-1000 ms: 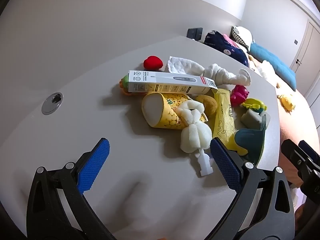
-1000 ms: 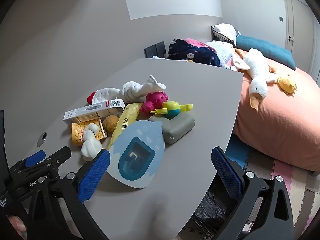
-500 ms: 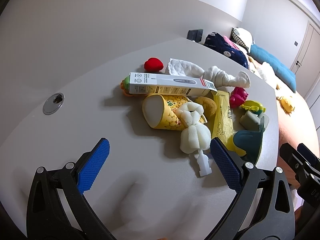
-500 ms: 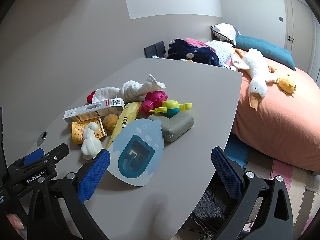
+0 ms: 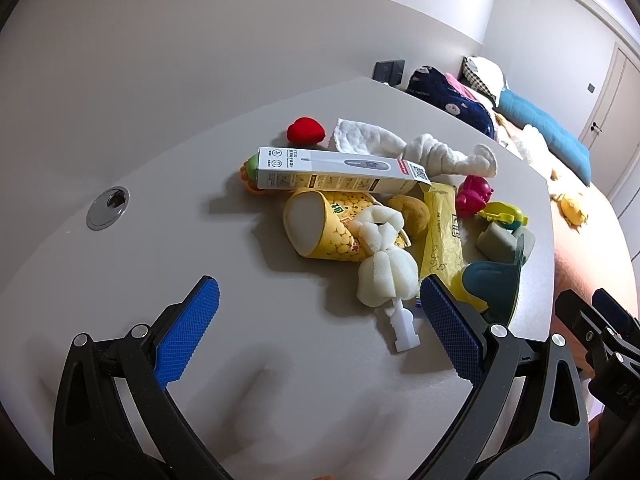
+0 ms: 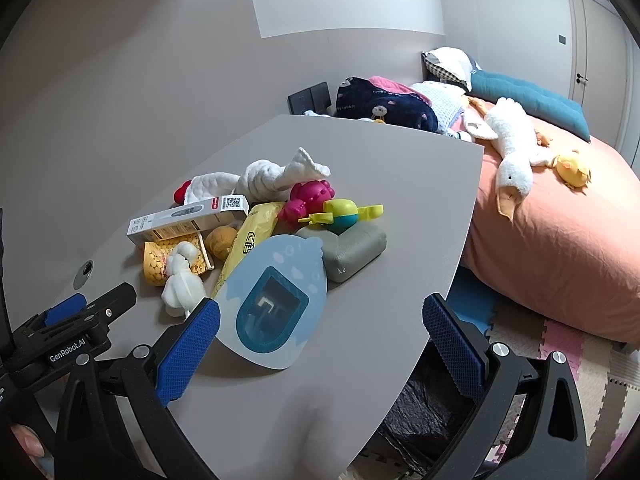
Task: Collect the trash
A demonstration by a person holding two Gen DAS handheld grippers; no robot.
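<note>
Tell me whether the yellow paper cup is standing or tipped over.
Tipped over. The yellow dotted paper cup lies on its side on the grey table, its white round end facing sideways toward the left gripper's camera.

Soft, even indoor light, faint shadows, sharp focus, heavy fisheye bending at edges.

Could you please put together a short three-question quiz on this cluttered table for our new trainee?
1. True or false: the left gripper holds the white box.
2. What lies directly under the white box: A) yellow cup B) red heart C) grey pouch?
3. What sits on the floor beside the table, below the right gripper?

Key: 1 false, its jaws are open and empty; 2 A; 3 a black bag.
</note>
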